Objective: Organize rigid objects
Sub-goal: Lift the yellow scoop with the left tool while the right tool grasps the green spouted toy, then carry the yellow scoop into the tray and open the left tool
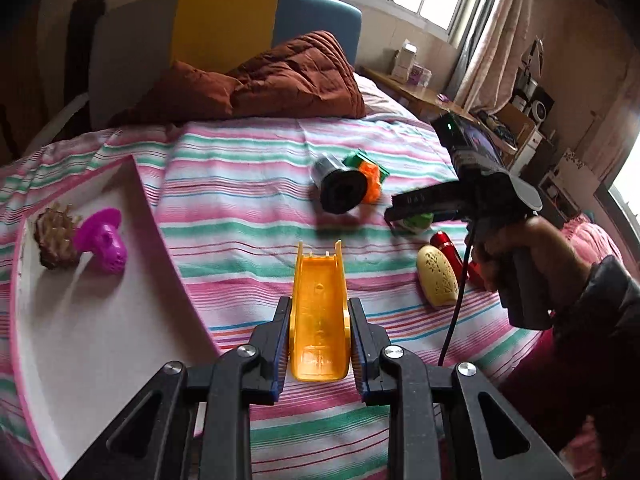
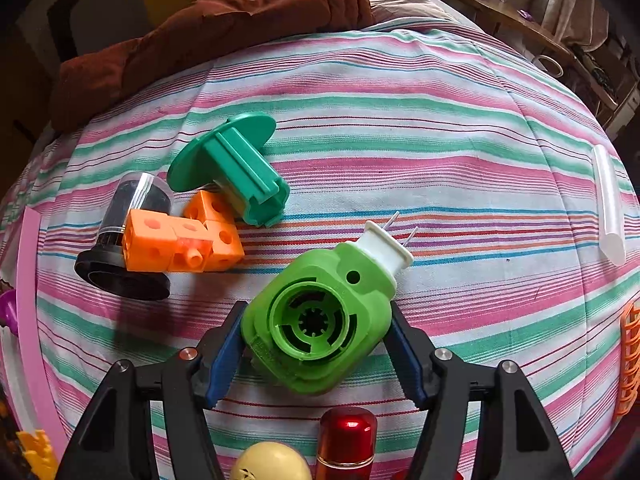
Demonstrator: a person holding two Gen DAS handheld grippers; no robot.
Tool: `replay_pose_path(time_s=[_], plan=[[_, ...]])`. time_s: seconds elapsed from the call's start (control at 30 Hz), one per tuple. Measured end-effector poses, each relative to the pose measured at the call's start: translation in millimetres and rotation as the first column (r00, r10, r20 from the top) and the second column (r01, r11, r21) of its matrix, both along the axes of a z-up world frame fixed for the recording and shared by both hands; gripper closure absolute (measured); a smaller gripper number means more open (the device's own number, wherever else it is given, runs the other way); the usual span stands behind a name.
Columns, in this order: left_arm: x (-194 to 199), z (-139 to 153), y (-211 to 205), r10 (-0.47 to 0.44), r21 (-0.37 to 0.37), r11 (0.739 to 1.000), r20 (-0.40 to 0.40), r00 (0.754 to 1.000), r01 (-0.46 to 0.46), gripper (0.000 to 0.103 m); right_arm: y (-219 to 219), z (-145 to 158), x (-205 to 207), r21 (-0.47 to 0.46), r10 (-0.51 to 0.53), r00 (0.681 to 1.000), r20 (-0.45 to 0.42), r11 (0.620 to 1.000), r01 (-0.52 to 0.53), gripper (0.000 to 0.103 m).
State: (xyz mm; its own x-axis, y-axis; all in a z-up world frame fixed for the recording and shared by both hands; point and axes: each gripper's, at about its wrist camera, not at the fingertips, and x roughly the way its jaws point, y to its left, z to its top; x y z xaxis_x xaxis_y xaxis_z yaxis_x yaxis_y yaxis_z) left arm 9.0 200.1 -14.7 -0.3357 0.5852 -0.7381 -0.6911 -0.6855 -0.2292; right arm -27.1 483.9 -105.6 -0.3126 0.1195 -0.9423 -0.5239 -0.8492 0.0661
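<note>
My left gripper [image 1: 319, 305] is shut on a yellow slide-shaped plastic piece [image 1: 318, 332], held above the striped bedspread [image 1: 240, 184] just right of a white tray with a pink rim [image 1: 100, 340]. The tray holds a purple mushroom-shaped piece [image 1: 102, 240] and a brown spiky item [image 1: 56, 236]. My right gripper [image 2: 316, 312] points steeply down, its blue pads [image 2: 224, 344] pressing both sides of a green plug-in device [image 2: 316, 320] with a white pronged end, low over the bed. In the left wrist view the right gripper [image 1: 400, 210] hovers at the right.
On the bed lie a black-and-clear cylinder [image 2: 120, 240], orange cubes [image 2: 180, 240], a teal flanged piece [image 2: 232, 164], a red cylinder [image 2: 346, 440], a cream oval [image 2: 272, 464], a white tube [image 2: 608, 208] and an orange mesh item [image 2: 630, 360]. A brown quilt [image 1: 260, 80] is heaped behind.
</note>
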Motion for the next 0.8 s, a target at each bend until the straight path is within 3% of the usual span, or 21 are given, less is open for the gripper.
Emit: replay_pose_path(time_s=[0.17, 0.37, 0.8], plan=[[-37, 13, -59, 0.164, 0.015, 0.986, 0.011, 0.986, -0.165, 0.077, -9, 0, 1, 0.027, 0.008, 1.0, 0.002, 1.0, -0.008, 0.036], [-92, -15, -120, 0.377, -0.076, 0.926, 0.083, 0.923, -0.371, 0.077, -11, 4, 4, 0.035, 0.012, 1.0, 0.002, 0.999, -0.012, 0.036], [-127, -57, -129, 0.498, -0.215, 0.852, 0.051, 0.866, -0.477, 0.076, -12, 3, 6, 0.038, 0.016, 1.0, 0.003, 0.999, -0.016, 0.036]])
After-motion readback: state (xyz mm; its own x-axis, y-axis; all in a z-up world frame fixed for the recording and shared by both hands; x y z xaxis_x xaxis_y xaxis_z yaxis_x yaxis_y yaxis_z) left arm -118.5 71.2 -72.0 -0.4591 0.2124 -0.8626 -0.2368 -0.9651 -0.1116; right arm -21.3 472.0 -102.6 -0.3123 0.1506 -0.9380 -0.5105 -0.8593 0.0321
